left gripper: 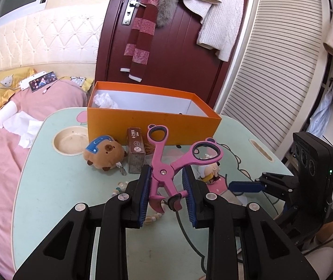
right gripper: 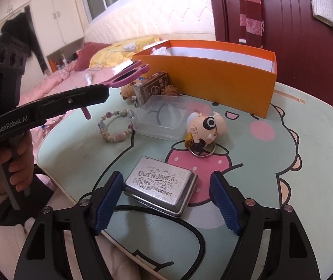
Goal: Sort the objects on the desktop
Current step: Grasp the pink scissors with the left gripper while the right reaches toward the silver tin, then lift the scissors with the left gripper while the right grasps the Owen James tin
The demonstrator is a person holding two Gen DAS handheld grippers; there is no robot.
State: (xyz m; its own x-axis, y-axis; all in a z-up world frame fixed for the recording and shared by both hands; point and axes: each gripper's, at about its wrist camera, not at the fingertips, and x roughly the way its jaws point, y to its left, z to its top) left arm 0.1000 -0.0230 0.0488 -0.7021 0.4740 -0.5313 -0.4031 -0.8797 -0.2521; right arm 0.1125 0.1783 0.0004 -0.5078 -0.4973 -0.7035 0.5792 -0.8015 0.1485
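My left gripper [left gripper: 166,175] is shut on a pair of pink scissors [left gripper: 164,161], held near the pivot above the table with the handle loops pointing up and away. In the right wrist view the scissors [right gripper: 129,75] stick out past that gripper's tip. My right gripper [right gripper: 166,177] stands open, low over the table, with a silver embossed tin [right gripper: 161,186] between its blue pads. The pads do not press on the tin. The open orange box [left gripper: 152,121] stands at the far side of the table, with white crumpled paper inside.
On the mint cartoon table [left gripper: 61,198] lie a capybara plush [left gripper: 104,152], a small brown box [left gripper: 136,154], a bead bracelet [right gripper: 115,126], a clear plastic case [right gripper: 161,119] and a figurine keychain [right gripper: 206,128]. A pink bed lies to the left, a dark red door behind.
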